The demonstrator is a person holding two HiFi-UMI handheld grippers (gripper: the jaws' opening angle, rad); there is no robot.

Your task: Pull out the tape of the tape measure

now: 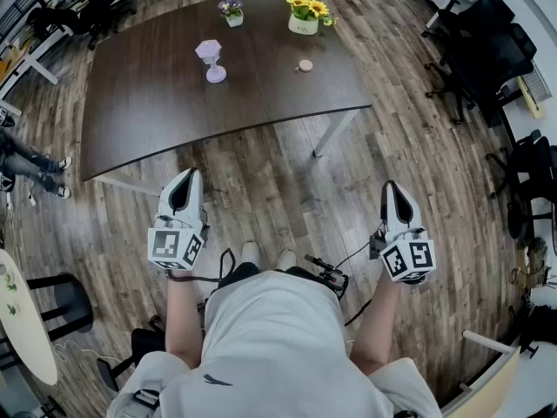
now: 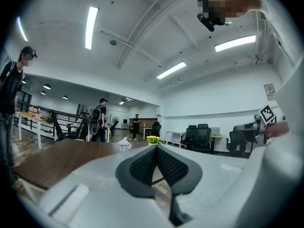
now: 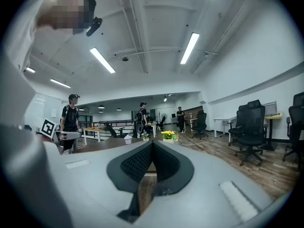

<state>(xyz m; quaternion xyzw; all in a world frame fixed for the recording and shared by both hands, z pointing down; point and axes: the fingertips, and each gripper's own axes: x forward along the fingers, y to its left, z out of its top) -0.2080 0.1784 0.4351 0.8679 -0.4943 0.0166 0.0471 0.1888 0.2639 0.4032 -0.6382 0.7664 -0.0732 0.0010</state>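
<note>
Lying on dark table (image 1: 165,111), round tape measure (image 1: 304,65), heading indiscernible

A dark desk (image 1: 174,103) stands on the wood floor (image 1: 287,190). On it are a lilac goblet-shaped thing (image 1: 210,61), upright, and at the far edge a pot of yellow flowers (image 1: 305,14) and a smaller pot of purple flowers (image 1: 231,11). Black chairs (image 1: 474,46) stand to the right.

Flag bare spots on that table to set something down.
Free: the table near half and left end, from the front edge up to the lilac object; also the near right corner below the small round object. Crowded: the far middle, yellow flower pot and small purple flower pot with those two before them.
</note>
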